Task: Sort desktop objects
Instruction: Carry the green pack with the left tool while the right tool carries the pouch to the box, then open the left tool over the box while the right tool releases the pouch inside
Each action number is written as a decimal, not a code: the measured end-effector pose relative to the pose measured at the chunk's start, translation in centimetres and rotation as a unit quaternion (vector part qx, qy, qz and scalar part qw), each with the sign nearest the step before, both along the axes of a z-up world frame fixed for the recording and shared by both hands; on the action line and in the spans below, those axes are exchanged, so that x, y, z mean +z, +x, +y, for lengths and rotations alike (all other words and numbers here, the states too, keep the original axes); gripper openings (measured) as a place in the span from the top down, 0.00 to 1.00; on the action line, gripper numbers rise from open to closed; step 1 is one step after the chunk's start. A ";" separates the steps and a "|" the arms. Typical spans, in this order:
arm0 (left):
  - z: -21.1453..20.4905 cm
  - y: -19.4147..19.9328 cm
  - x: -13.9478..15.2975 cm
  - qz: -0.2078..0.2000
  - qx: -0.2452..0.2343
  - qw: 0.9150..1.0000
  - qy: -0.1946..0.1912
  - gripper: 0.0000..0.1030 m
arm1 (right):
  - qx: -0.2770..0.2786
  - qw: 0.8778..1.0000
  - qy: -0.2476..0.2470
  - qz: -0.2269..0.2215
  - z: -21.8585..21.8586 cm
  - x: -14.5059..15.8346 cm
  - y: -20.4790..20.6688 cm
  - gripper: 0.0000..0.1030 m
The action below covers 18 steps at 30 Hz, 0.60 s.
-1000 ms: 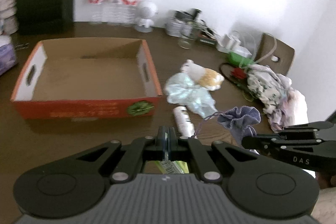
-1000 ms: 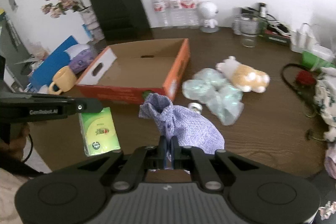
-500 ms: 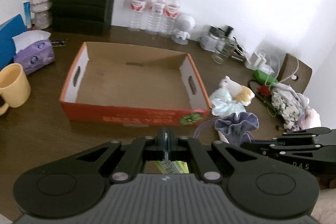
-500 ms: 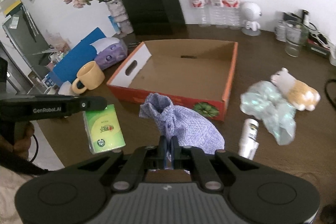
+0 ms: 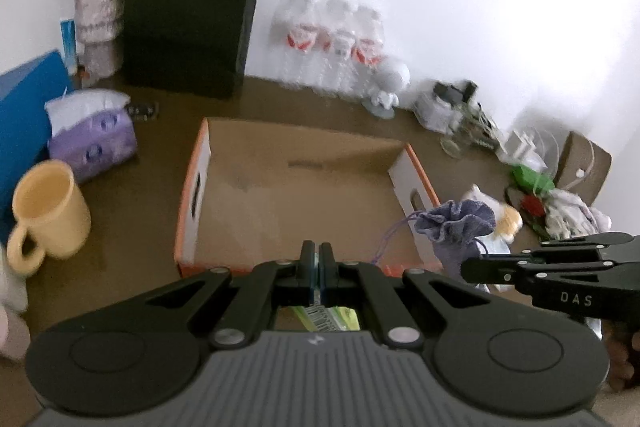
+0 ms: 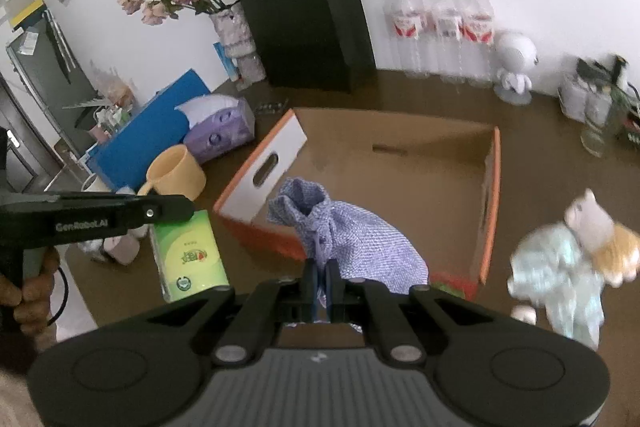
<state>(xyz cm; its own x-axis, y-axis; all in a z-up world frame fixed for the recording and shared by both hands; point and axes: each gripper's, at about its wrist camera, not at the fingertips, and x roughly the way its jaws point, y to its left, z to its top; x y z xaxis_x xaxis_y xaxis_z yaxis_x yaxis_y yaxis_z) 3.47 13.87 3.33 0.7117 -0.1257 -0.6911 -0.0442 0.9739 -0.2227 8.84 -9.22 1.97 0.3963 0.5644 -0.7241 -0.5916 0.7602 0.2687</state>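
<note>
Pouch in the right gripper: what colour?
Pale blue-purple woven pouch; clearest in the right wrist view.

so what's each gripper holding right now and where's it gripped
Left gripper pinches the green tissue pack by one end. Right gripper pinches the purple pouch at its side, below the gathered neck.

Woven cloth pouch [image 6: 352, 243], matt cardboard box [image 6: 424, 163]
</note>
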 end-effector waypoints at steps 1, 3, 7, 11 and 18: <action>0.3 0.8 0.2 -0.006 -0.002 1.000 0.004 0.98 | 0.001 1.000 0.000 -0.004 0.7 0.2 0.7 0.97; 0.8 2.8 0.6 -0.017 -0.006 1.000 0.011 0.98 | 0.003 1.000 -0.002 -0.013 2.0 0.6 2.0 0.97; 1.7 7.7 0.5 -0.029 -0.009 0.999 0.023 0.97 | -0.004 0.999 -0.016 -0.031 5.2 0.7 6.0 0.97; 2.5 12.6 -0.9 -0.017 -0.001 0.999 0.032 0.97 | -0.015 0.999 -0.033 -0.025 8.2 -0.6 10.3 0.97; 3.8 18.7 -5.7 0.037 0.021 0.998 0.047 0.97 | -0.023 0.997 -0.072 -0.009 11.5 -4.8 15.9 0.97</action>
<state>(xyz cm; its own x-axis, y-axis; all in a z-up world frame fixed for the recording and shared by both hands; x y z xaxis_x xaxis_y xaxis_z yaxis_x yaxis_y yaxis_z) 22.18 17.67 -2.39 0.6619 -0.0294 -0.7490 -0.0979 0.9873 -0.1253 24.74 2.27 -2.84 0.4331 0.4357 -0.7891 -0.5593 0.8164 0.1437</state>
